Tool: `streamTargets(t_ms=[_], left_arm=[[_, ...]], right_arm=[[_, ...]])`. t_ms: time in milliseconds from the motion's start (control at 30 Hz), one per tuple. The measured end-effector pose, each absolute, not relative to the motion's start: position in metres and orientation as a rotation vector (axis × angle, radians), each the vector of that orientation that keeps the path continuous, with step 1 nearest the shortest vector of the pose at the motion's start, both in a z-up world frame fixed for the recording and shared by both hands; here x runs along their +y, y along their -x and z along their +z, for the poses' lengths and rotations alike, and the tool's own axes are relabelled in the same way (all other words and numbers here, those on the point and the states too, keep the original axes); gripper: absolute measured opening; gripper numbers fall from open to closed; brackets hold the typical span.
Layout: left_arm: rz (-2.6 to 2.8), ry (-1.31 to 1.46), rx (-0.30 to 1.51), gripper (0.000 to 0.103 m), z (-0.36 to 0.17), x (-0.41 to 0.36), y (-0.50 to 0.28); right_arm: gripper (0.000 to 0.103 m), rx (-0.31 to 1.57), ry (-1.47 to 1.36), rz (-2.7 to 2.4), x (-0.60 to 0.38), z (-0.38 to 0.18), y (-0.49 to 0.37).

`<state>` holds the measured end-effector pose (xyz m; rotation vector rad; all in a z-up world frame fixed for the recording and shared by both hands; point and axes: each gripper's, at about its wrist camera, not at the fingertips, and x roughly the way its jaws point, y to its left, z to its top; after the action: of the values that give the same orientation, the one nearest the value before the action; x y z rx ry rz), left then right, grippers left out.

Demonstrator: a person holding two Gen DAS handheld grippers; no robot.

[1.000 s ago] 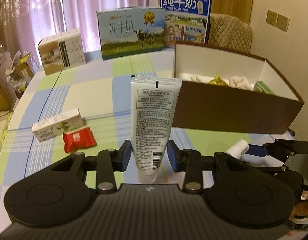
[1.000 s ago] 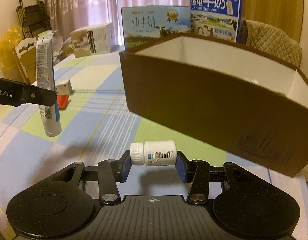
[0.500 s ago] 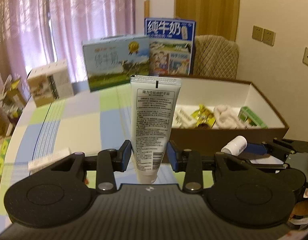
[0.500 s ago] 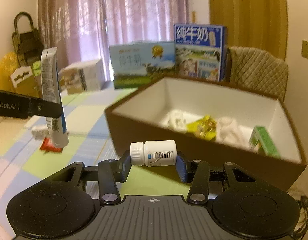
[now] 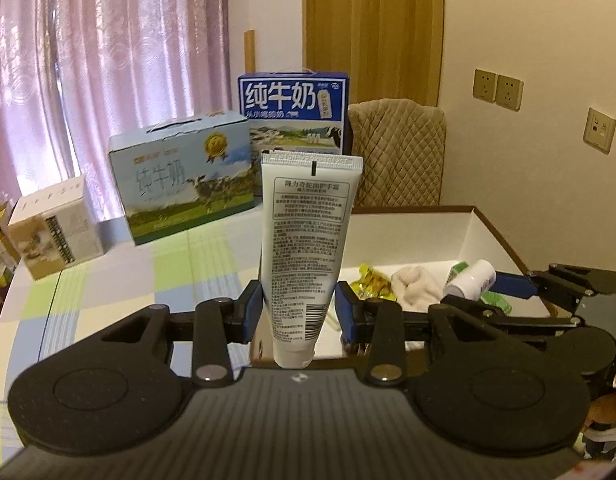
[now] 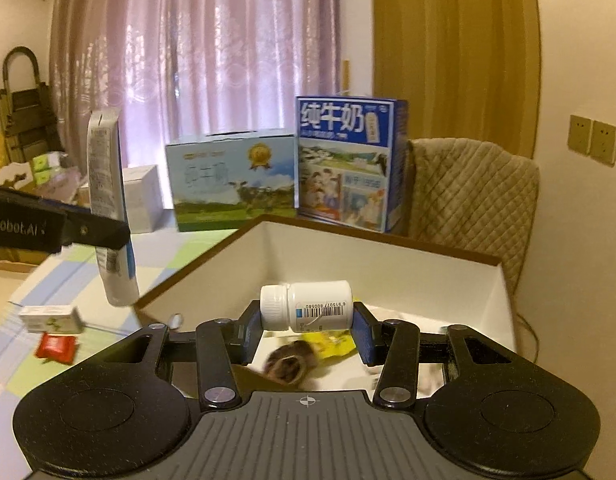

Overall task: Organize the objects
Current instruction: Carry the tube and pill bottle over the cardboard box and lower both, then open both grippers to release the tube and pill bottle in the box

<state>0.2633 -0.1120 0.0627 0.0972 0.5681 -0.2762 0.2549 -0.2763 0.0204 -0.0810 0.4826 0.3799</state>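
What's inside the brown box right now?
In the brown box: a yellow wrapper, a whitish cloth bundle, a green packet and a blurred brownish item. The grippers, tube and bottle hide the rest.

Open box (image 6: 387,256) on table (image 5: 108,280), right part. Inside box: wrapper (image 5: 373,282), cloth (image 5: 413,286), small carton (image 5: 459,270) side by side along floor. Pill bottle (image 6: 308,306) lying sideways between right gripper (image 6: 306,336) fingers, above box interior. Tube (image 5: 308,252) upright (cap down) in left gripper (image 5: 298,312), over box's left edge. Behind box: two milk cartons (image 5: 188,176), chair (image 5: 395,156) right of them. Left of box on table: flat packet box (image 6: 52,318), sachet (image 6: 56,348) just before it.
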Motion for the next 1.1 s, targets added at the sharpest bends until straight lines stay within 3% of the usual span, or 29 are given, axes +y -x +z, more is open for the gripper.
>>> streamTargets(t_ms=[967, 1100], left_arm=[[-0.297, -0.198, 0.946, 0.034, -0.035, -0.163, -0.357], [-0.308, -0.202, 0.939, 0.04, -0.033, -0.162, -0.358]], right_arm=[[0.044, 0.672, -0.021, 0.303, -0.322, -0.019, -0.296], [0.044, 0.673, -0.03, 0.305, -0.323, -0.016, -0.298]])
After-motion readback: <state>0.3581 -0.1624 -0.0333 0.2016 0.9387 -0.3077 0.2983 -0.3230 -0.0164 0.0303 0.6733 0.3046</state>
